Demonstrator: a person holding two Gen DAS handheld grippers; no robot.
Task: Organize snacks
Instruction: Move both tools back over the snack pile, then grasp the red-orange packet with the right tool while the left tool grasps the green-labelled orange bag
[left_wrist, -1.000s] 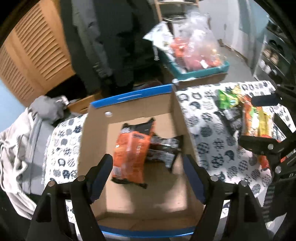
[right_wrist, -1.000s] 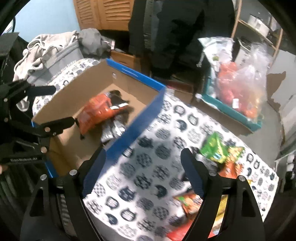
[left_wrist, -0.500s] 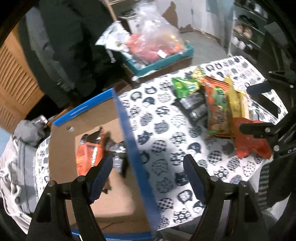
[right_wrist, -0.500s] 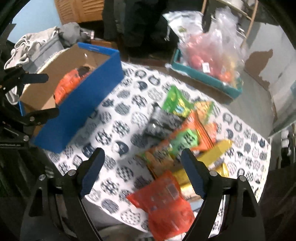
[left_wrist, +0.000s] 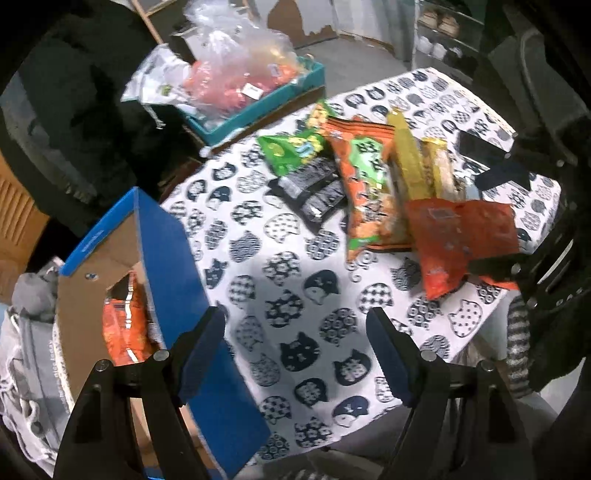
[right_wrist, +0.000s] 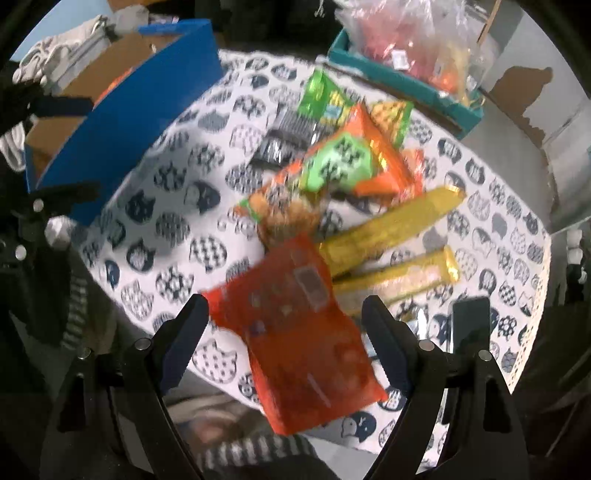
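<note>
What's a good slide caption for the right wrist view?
Open right gripper poised over red snack bag on cat-print tablecloth.

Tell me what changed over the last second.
Both grippers swung away from the box toward the snack pile; the right gripper now frames the red packet, jaws open. The left gripper is open over the tablecloth. Nothing grabbed or released; snacks unmoved.

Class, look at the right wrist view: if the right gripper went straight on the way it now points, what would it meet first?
Most likely the red snack bag, which lies between the open fingers of the right gripper. Depth is unclear, so how soon they would touch cannot be told.
</note>
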